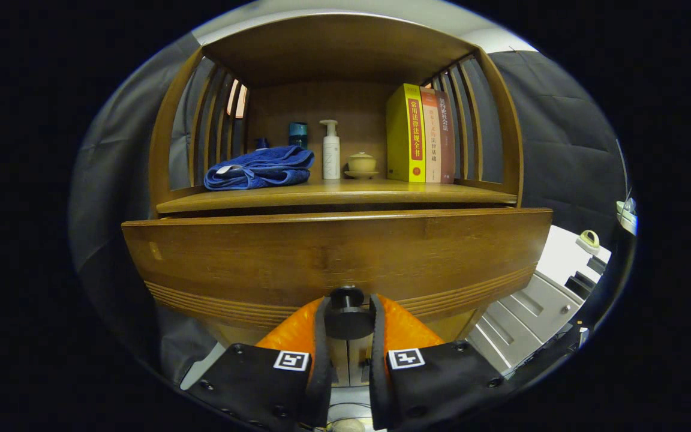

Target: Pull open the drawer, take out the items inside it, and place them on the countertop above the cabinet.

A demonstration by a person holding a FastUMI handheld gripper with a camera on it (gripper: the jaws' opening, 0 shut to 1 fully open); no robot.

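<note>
jaws (347,321) closed on knob (347,312) | knob between them | drawer (333,258) front just beyond

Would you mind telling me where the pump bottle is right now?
The pump bottle stands on the countertop above the drawer, between the blue towel and the lidded cup, well beyond the claw closed on the knob.

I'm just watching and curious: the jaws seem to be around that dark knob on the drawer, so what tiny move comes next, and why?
Probably a straight pull back. The gripper has its jaws closed on the knob, and the drawer front already stands slightly proud of the countertop, its inside hidden.
</note>
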